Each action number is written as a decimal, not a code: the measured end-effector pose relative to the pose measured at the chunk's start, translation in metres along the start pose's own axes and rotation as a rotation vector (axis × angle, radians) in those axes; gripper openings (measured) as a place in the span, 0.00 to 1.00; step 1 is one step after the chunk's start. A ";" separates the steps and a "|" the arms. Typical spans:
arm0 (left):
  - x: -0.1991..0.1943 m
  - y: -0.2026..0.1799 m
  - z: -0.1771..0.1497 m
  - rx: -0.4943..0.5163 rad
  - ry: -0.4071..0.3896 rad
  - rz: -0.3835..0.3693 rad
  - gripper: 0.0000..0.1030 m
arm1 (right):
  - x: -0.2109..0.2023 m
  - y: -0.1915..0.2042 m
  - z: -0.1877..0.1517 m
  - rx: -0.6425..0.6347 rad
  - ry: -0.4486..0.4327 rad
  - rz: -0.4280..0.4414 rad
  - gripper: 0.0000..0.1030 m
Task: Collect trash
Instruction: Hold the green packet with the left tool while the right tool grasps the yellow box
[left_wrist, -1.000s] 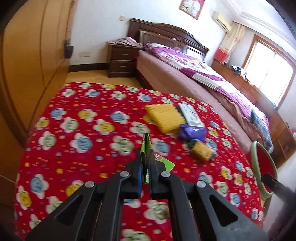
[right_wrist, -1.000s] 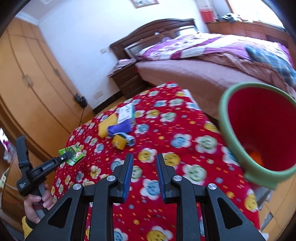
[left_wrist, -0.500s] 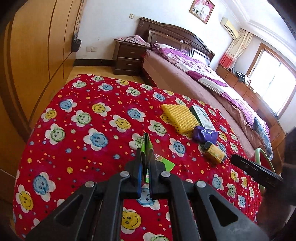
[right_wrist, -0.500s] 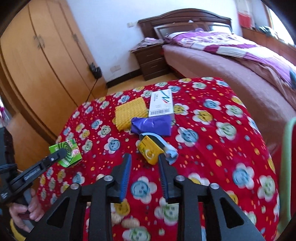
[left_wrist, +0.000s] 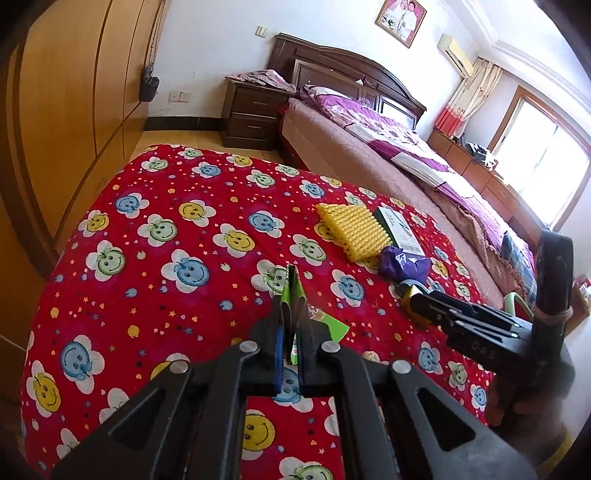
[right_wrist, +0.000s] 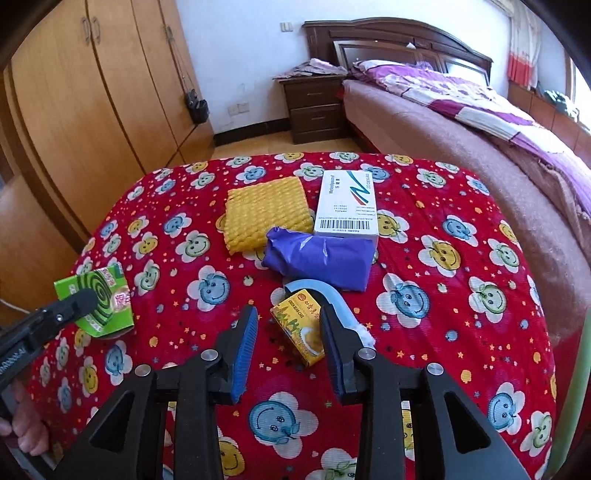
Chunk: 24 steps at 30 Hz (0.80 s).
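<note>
Two grippers are working: the left gripper (left_wrist: 291, 343) is clamping the green carton (right_wrist: 96, 301) for disposal, while the right gripper (right_wrist: 289, 345) is straddling the yellow cake box (right_wrist: 298, 326), fingers unclenched, for pickup.

A home bedroom: a made bed with dark carved wooden headboard (right_wrist: 399, 37) and purple quilt (right_wrist: 491, 103), a dark wooden nightstand (right_wrist: 314, 107), tall orange-brown wardrobe doors (right_wrist: 85, 110), a curtained window (left_wrist: 543, 162).

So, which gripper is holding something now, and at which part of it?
The left gripper holds the green box by its edge. The right gripper holds nothing; its jaws stand open around the yellow packet.
</note>
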<state>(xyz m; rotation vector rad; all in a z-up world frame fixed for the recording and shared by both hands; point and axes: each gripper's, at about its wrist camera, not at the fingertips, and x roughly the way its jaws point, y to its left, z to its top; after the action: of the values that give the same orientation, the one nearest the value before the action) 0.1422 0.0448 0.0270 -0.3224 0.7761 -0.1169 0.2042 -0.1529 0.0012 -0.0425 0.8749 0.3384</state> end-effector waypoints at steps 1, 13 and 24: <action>-0.001 0.000 0.000 -0.001 -0.002 -0.003 0.03 | -0.001 0.001 -0.001 -0.003 0.001 -0.003 0.34; -0.009 0.001 -0.003 -0.007 -0.010 -0.041 0.03 | -0.014 0.005 -0.004 0.000 -0.016 -0.015 0.34; -0.011 0.003 -0.004 -0.008 -0.014 -0.038 0.03 | 0.000 0.005 -0.001 -0.038 0.020 0.002 0.38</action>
<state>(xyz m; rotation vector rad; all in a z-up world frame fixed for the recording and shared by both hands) 0.1315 0.0492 0.0303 -0.3454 0.7565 -0.1470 0.2020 -0.1486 0.0010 -0.0803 0.8882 0.3565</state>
